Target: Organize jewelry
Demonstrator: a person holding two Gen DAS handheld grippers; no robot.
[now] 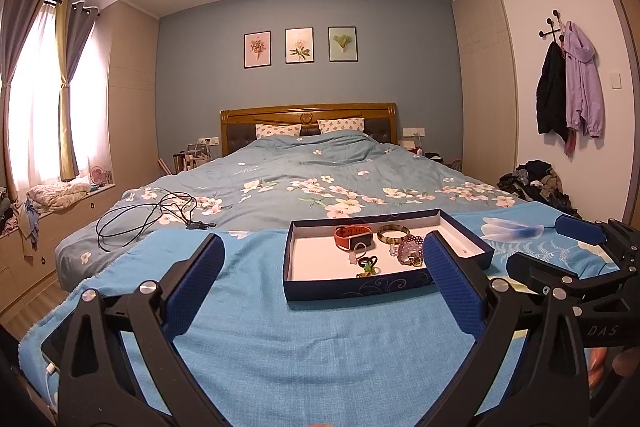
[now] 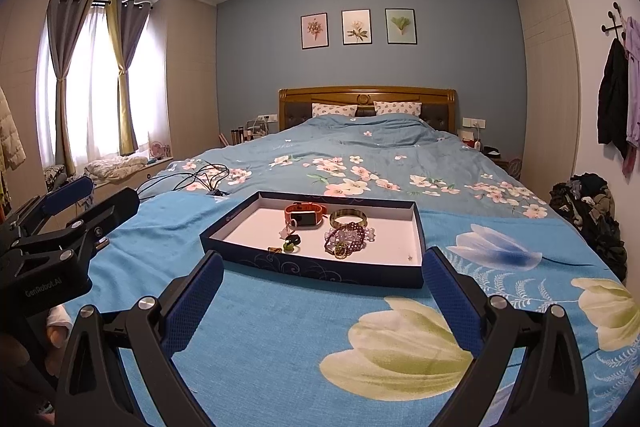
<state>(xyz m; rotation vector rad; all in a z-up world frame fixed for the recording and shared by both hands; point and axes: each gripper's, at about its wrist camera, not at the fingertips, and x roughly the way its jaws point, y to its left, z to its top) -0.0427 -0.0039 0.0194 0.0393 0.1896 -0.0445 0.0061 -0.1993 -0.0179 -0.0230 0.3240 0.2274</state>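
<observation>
A shallow navy box lid with a white inside lies on a blue cloth at the foot of the bed. In it lie an orange-strapped watch, a brown bangle, a heap of purple bead bracelets, and small rings and charms. My left gripper is open and empty, just short of the box. My right gripper is open and empty, also just short of the box. Each gripper shows at the edge of the other's view.
A black cable lies on the floral duvet to the left of the box. A phone lies at the cloth's left edge. A pile of clothes sits on the floor at the right.
</observation>
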